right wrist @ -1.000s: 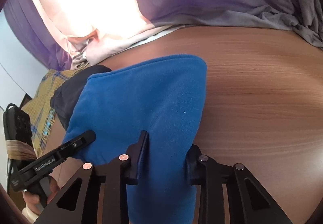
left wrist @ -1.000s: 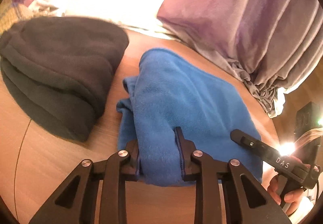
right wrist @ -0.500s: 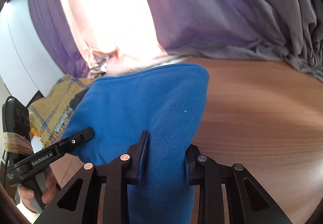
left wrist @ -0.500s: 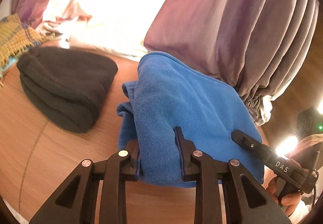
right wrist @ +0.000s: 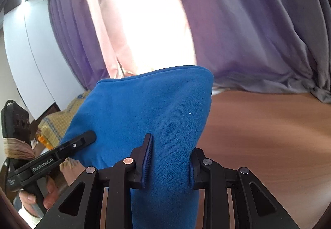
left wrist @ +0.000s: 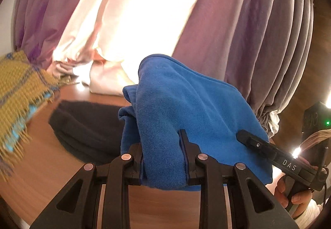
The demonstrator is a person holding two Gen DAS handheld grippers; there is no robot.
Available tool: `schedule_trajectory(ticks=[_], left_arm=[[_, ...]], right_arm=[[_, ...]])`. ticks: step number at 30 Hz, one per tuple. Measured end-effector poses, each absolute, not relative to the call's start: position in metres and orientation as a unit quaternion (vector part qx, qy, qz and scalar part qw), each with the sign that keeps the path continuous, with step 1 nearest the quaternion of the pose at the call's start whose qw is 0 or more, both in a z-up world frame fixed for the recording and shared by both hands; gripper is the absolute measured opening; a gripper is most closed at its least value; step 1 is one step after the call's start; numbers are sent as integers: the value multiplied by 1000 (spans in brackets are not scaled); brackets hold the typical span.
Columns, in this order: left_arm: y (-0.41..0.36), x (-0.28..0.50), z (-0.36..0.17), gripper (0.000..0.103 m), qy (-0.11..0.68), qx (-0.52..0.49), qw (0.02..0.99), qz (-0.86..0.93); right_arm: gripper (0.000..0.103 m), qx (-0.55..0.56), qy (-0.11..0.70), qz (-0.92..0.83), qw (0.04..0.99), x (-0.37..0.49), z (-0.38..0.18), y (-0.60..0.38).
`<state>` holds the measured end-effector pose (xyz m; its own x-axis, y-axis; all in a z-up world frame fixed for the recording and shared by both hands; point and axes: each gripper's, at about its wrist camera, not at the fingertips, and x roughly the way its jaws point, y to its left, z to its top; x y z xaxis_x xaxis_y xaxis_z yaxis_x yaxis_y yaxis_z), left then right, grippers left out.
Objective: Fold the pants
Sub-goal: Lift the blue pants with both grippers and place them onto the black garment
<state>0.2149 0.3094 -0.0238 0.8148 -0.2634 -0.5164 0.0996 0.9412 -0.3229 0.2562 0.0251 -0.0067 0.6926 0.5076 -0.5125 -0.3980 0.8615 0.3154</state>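
Folded blue pants [left wrist: 186, 117] held up off the wooden worktop [right wrist: 269, 125].
Your left gripper [left wrist: 163, 158] and right gripper [right wrist: 169, 158] each have jaws pinching the pants; dark folded garment [left wrist: 86, 131] lies below-left of them.

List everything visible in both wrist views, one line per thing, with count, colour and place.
pants: one, blue, bunched and held up between both grippers above the table
dark garment: one, charcoal, folded on the table, left of the pants
plaid blanket: one, mustard with blue stripes, fringed, far left
table: one, brown wood
curtains: purple-grey, behind the table, bright window between
left gripper: one, black, shut on the pants
right gripper: one, black, shut on the pants
hands: two, each gripping a handle
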Motion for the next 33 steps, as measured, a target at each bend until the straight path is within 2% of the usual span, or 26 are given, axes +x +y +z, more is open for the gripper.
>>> schedule_trajectory(ticks=[8,16,33], left_arm=[[400,244,-11,27,289,-106,941,-140],[453,270,-17,27,304,-85,937,-151],[482,328,-66,27,359,-80,917,-154]], right_arm=[[29,93,284,212,930,259,5,115],[29,77,287,189,936,274,0,174],[29,78,345,182,917,324,-42,217]])
